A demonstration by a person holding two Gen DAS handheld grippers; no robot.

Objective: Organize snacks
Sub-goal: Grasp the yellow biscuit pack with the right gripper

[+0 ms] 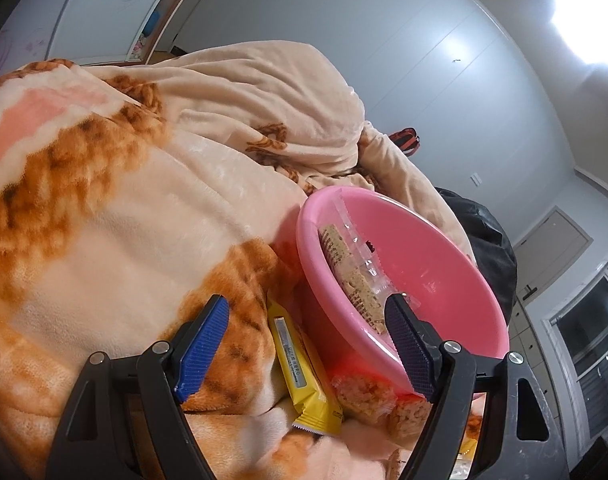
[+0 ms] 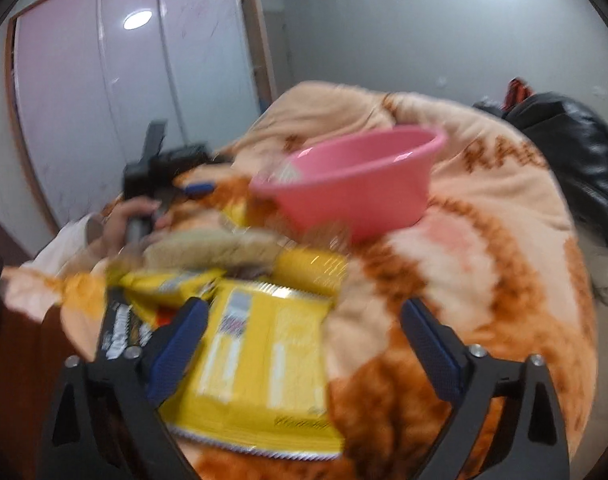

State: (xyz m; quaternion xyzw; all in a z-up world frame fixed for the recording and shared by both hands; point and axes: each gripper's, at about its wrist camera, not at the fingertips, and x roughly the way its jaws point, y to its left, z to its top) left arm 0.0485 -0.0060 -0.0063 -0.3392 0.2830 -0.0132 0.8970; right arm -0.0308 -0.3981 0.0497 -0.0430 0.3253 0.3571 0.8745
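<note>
A pink bowl sits on a beige and orange blanket. A clear-wrapped cereal bar lies inside it. My left gripper is open and empty, just in front of the bowl's near rim. A yellow snack pack and clear-wrapped rice bars lie between its fingers. In the blurred right wrist view, my right gripper is open and empty over a large yellow packet. More yellow packs and a dark packet lie left of it. The bowl stands beyond, with the left gripper to its left.
A black leather jacket lies at the bed's right side; it also shows in the left wrist view. A pink wardrobe stands behind. The blanket is bunched high behind the bowl.
</note>
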